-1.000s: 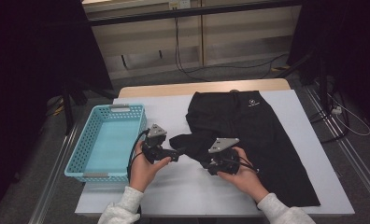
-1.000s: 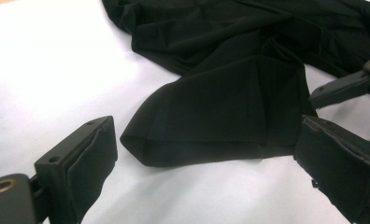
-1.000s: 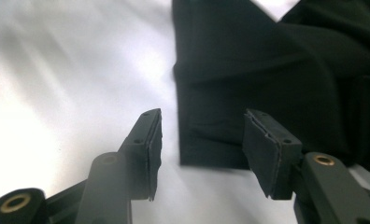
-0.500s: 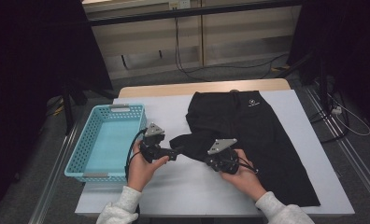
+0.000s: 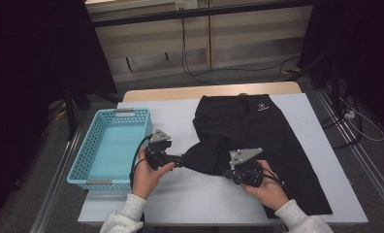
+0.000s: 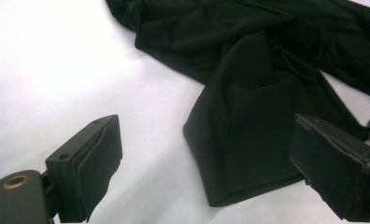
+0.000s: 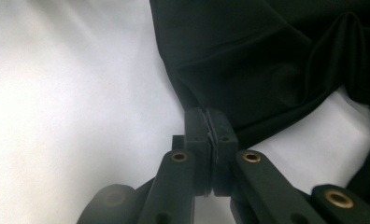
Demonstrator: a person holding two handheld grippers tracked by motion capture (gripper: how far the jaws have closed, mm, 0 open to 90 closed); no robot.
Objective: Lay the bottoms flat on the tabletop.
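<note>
High view: unreadable white logo (image 5: pixel 263 108), black garment (image 5: pixel 272 136)

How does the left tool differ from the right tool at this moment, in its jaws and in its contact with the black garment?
The left tool has its jaws wide apart, while the right tool has them pressed together. The left one grips nothing, though a fold of the black garment lies between its jaws; the right one pinches the garment's edge. Both are hand-held, low over the white table, at the garment's near-left part.

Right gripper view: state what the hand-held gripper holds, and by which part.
The right hand-held gripper is shut on the black fabric garment, pinching its folded edge.
</note>
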